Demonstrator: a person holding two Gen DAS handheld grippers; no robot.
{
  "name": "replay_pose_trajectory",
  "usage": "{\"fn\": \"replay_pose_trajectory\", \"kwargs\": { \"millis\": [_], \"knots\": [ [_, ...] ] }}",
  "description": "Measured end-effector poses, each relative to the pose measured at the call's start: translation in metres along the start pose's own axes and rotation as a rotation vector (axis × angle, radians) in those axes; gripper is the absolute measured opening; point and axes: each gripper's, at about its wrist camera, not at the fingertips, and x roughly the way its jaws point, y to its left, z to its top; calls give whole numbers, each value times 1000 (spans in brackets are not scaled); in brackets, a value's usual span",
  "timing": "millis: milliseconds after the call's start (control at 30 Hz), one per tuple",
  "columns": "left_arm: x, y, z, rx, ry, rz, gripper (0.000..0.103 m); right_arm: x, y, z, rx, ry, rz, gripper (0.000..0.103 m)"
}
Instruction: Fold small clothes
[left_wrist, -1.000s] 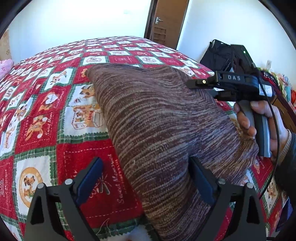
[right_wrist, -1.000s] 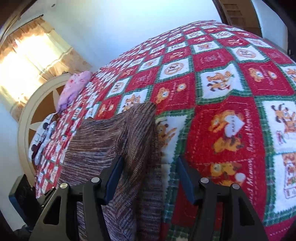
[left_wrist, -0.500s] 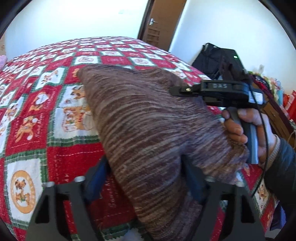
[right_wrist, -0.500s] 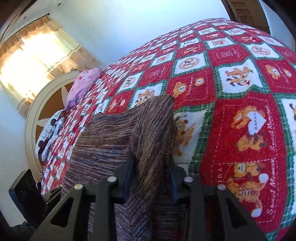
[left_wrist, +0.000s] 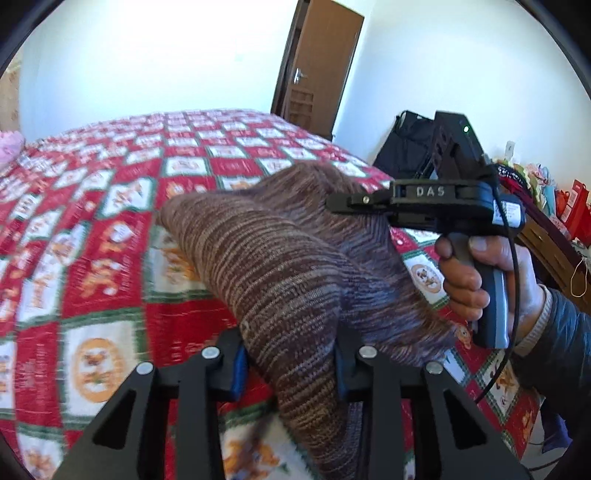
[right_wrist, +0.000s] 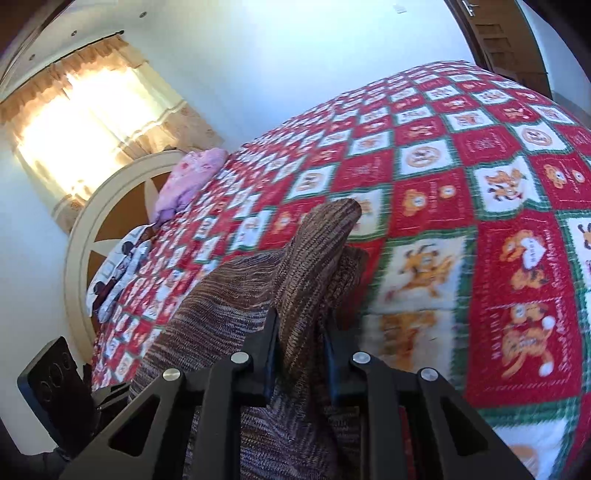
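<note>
Brown striped knitwear (left_wrist: 280, 280) is being pinched at 6 o'clock by the left gripper (left_wrist: 288, 363), whose jaws have just been closing on it above the red quilt (left_wrist: 110, 258). At 3 o'clock the right gripper (left_wrist: 343, 202) is being held by a hand (left_wrist: 476, 280). From the right wrist, a raised fold of the knitwear (right_wrist: 314, 266) is being clamped at 6 o'clock by the right gripper (right_wrist: 299, 354), its jaws narrowed.

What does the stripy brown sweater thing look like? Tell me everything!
The brown knit garment looks soft and woolly, with thin brown, tan and grey stripes. What kind of clothing it is isn't clear. Its near edge is bunched and raised off the red patchwork quilt; the far part lies on the quilt. The left tool and the right tool have just closed on it, each pinching a gathered fold.
</note>
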Motion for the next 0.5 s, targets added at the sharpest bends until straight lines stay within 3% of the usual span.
{"fn": "replay_pose_trajectory", "kwargs": {
  "millis": [500],
  "knots": [
    [-110, 56, -45, -106, -70, 132, 36, 49, 117, -32, -57, 68, 186, 20]
  ]
}}
